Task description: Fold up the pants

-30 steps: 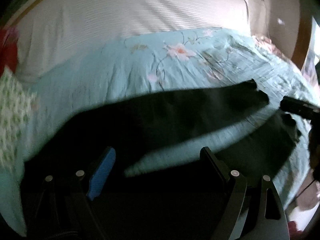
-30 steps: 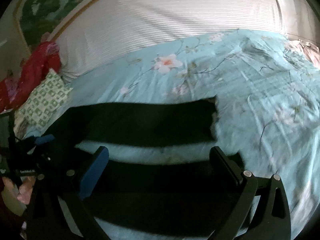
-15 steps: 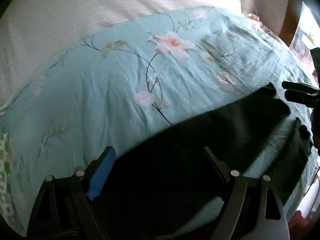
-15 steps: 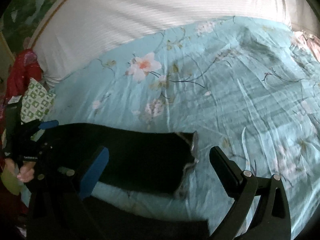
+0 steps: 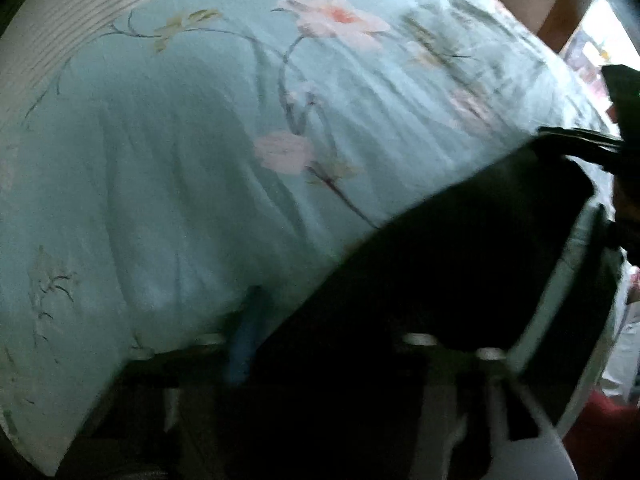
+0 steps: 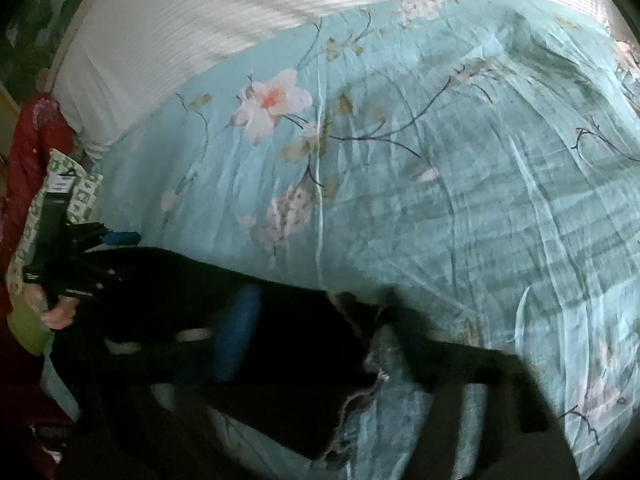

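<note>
Black pants [image 6: 224,320] on teal floral bedspread [image 6: 440,160]; left gripper [image 5: 332,344] and right gripper [image 6: 316,336] just closing onto fabric, clamp unclear.

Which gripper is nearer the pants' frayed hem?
Right. The right gripper sits at the frayed hem; the left gripper is at the pants' far end.

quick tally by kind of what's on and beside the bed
black pants: 1
teal floral bedspread: 1
white striped sheet: 1
green-and-white patterned pillow: 1
red cloth: 1
total: 5
</note>
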Available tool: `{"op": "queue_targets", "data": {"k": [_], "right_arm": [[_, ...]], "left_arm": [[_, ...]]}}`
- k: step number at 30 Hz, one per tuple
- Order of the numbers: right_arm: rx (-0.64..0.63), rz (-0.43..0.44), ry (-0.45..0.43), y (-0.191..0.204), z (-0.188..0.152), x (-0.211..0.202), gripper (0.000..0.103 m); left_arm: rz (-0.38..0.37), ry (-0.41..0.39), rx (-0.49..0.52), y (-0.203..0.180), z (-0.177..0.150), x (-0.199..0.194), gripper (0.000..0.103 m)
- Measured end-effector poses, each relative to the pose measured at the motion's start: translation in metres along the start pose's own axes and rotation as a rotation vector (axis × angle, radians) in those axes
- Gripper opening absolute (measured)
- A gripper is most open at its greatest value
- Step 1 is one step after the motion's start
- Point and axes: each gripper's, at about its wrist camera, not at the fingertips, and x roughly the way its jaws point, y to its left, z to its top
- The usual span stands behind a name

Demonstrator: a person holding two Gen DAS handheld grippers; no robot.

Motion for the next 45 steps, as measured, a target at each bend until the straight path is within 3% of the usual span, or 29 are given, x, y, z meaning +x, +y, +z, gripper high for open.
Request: {"op": "queue_targets", "data": {"k": [1,2,11,18,29,36,41,45], "right_arm": [[-0.002,0.016,0.002,0.000,0.000,0.000,0.017],[-0.006,0.022,-0.002,-0.001,-0.001,-0.002,0.010],[-0.206,-0.001,-0.138,0.015,0.011,-0.058,0.009],[-0.517,-0.033,-0.237,0.040,-0.013,-0.095,0.009],[-0.649,-0.041,-0.209,0.027,-0.102,-0.117,0.009],[-0.727,-0.063,-0.113,0.026,-0.150,-0.110,0.008],[-0.784,-0.103,-0.066,0.025,-0.165,-0.101,0.008],[-0.799,-0.117,-0.083,0.028,-0.161,-0.112,0.008]], "left_arm": [[-0.003,-0.006,0.005,-0.005,-0.004,-0.003,0.013],[0.016,-0.022,0.011,-0.010,-0.008,-0.008,0.011],[0.043,-0.171,-0.011,-0.062,-0.054,-0.072,0.004],[0.022,-0.236,-0.041,-0.107,-0.095,-0.098,0.004],[0.000,-0.271,-0.084,-0.145,-0.154,-0.102,0.004],[-0.013,-0.244,-0.085,-0.159,-0.185,-0.089,0.004],[-0.014,-0.228,-0.084,-0.167,-0.198,-0.083,0.004],[-0.011,-0.238,-0.082,-0.171,-0.202,-0.085,0.005]]}}
